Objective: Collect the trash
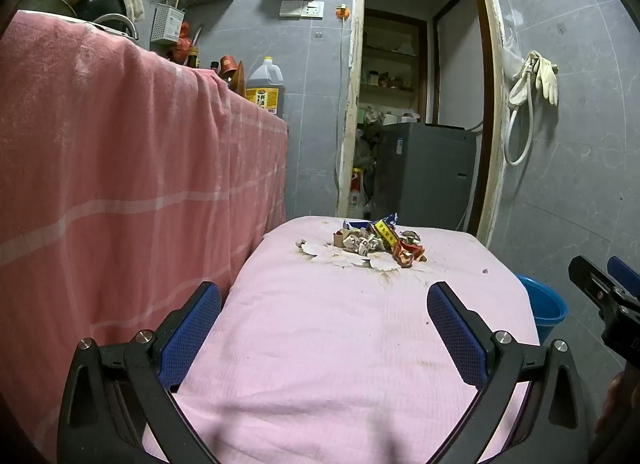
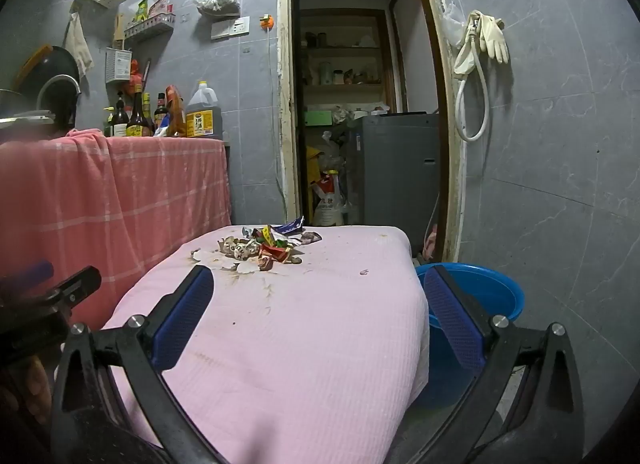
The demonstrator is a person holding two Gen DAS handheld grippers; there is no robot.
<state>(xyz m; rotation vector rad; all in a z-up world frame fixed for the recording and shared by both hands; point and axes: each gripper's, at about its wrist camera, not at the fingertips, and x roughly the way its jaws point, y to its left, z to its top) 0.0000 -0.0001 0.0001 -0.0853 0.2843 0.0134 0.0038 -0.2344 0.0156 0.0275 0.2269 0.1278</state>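
The left gripper [image 1: 324,296], black-framed with blue mesh pads, stands with its jaws spread wide and nothing between them, hovering over the near part of the pale pink cloth-covered table [image 1: 320,364]. The right gripper [image 2: 318,280], of the same build, is likewise wide open and empty, its right finger hanging past the table's edge over the round blue plastic basin [image 2: 496,292].

From the left gripper, the heap of crumpled paper wrappers and torn scraps [image 1: 376,244] lies at twelve o'clock, well apart, near the table's far edge. From the right gripper the same heap sits at about eleven o'clock, the basin at about three, on the floor beside the table.

At nine o'clock of the left gripper hangs a salmon-pink checked towel [image 1: 120,184] draped over a counter. Beyond the heap, an open doorway shows a grey boxy appliance [image 1: 424,172].
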